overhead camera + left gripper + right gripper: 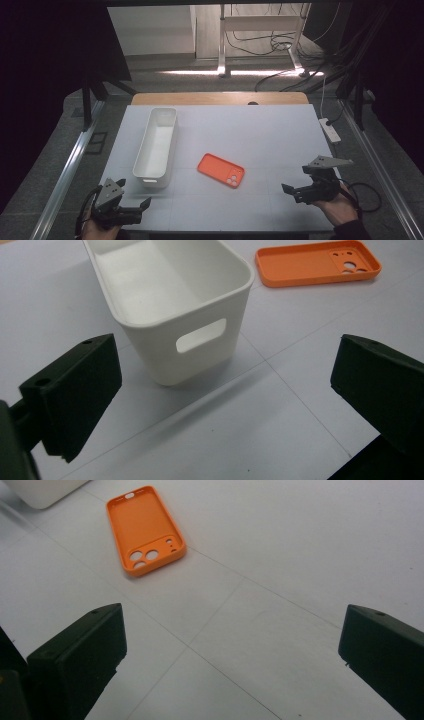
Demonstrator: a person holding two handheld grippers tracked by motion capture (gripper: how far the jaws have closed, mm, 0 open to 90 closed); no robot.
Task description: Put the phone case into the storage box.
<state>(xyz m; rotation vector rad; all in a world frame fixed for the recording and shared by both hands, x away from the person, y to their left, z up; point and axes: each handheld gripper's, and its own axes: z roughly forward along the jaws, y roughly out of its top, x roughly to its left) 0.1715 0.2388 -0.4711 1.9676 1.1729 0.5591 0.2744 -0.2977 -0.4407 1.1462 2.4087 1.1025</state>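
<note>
We hold our left gripper (131,210) low at the seven o'clock corner of the white table (280,135), jaws spread wide and gripping nothing. In the left gripper view, the black jaws frame the near end of a long, white, open-topped plastic bin (170,300), its oval handle cutout (201,335) facing us; the bin looks empty, and it stands just beyond the jaws without touching them.

Our right gripper (296,191) waits at the five o'clock corner, its jaws likewise parted and empty. Along its line of sight, toward eleven o'clock, lies the thing we are after: a flat, orange, rubbery phone case (145,529), inner side up, camera holes at the end nearer the right gripper.

From the high view, the orange phone case (221,170) rests near the table's middle, just to the three o'clock side of the white plastic bin (156,147) and clear of it. We judge that both tools are parked at the near edge, open, so either can move in. The right has a clear run to the case, while the left sits by the bin's end, perhaps to steady it. The case's low rim will likely call for a shallow, edge-on pinch.
</note>
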